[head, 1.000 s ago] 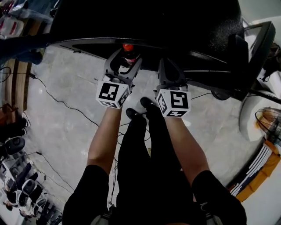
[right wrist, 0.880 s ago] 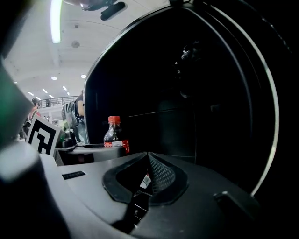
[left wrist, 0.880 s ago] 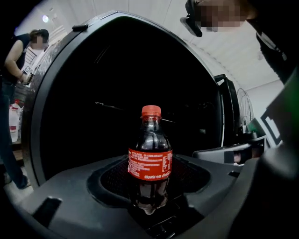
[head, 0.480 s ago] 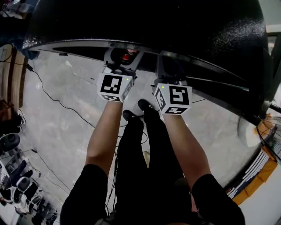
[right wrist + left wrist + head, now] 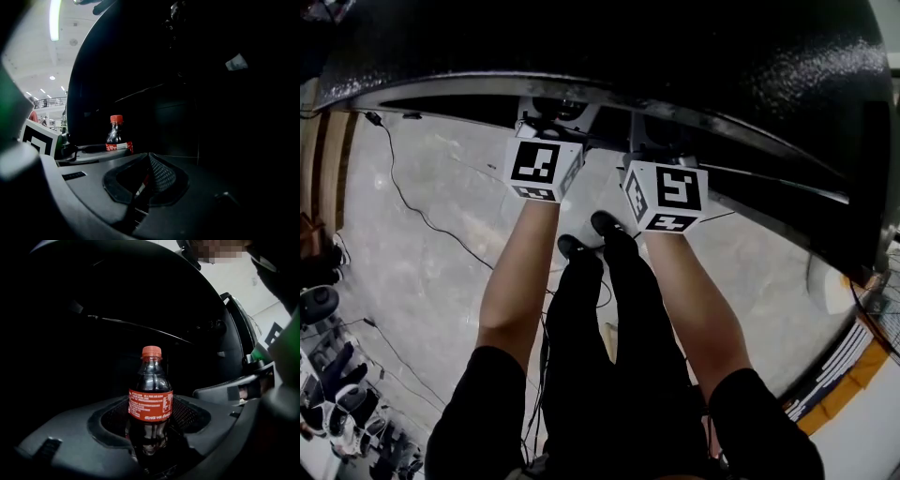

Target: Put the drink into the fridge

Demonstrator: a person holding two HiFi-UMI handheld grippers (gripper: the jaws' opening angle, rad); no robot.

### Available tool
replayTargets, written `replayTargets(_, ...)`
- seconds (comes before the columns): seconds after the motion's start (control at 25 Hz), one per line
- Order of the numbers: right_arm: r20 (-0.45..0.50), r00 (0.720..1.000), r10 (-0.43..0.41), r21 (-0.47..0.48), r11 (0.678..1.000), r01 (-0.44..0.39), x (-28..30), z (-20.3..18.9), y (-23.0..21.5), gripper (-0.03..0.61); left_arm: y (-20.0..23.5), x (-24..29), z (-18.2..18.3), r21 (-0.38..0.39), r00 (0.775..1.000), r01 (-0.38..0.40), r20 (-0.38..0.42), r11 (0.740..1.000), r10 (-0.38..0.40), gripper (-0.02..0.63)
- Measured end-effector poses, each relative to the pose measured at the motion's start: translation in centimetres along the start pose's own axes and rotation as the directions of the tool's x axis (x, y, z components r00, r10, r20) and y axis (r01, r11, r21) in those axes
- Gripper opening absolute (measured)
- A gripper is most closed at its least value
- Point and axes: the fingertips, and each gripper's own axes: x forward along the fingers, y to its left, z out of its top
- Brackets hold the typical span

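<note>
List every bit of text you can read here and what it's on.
"Coca-Cola": white script low on the red label of the bottle held in the left gripper.
Fine print above it: too small to read.
Marker cubes: black-and-white patterns, no words.

The left forearm (image 5: 514, 281) and right forearm (image 5: 689, 291) stretch toward 12 o'clock in the head view, with the right gripper (image 5: 146, 180) at 3 o'clock of the left gripper (image 5: 151, 437). The left gripper's jaws clamp the lower body of an upright cola bottle (image 5: 151, 401). The right gripper's jaws meet at their tips, with nothing between them.
</note>
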Motion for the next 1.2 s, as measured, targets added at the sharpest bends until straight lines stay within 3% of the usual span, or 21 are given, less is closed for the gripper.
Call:
replayTargets(0.16,0.001,1.0,-0.021,-0.015,1.0,0.021,0.3,-0.1,-1.1,0.021,0.5,0.1,-0.2,0.011,0.999,-0.014,0.033,1.0,0.014,0.298)
replayTargets(0.4,-0.004,1.0,-0.024,-0.033,0.999,0.024,1.0,0.0,-1.3,0.021,0.9,0.5,-0.8,-0.04,0.999,-0.028,0.026,0.999,0.029,0.298)
replayTargets(0.72,-0.023,0.999,-0.029,-0.041,0.999,0.028,0.3,-1.2,-1.4,0.023,0.3,0.4,-1.1,0.028,0.999,-0.026,0.028,0.999,0.025,0.298)
replayTargets(0.92,-0.029,0.999,-0.045,-0.038,0.998,0.044,0.2,-1.5,-2.1,0.021,0.3,0.6,-1.4,0.028,1.0,-0.016,0.01,0.999,0.016,0.299)
replayTargets(1.08,-0.034,0.999,-0.04,-0.036,0.999,0.039,0.2,-1.5,-2.0,0.021,0.6,-0.3,-0.3,0.032,0.997,-0.03,0.066,0.999,0.028,0.299)
replayTargets(1.2,-0.032,0.999,-0.037,-0.044,0.998,0.035,0.2,-1.4,-1.8,0.021,0.3,-1.1,-0.3,0.031,0.999,-0.04,0.026,0.999,0.039,0.299)
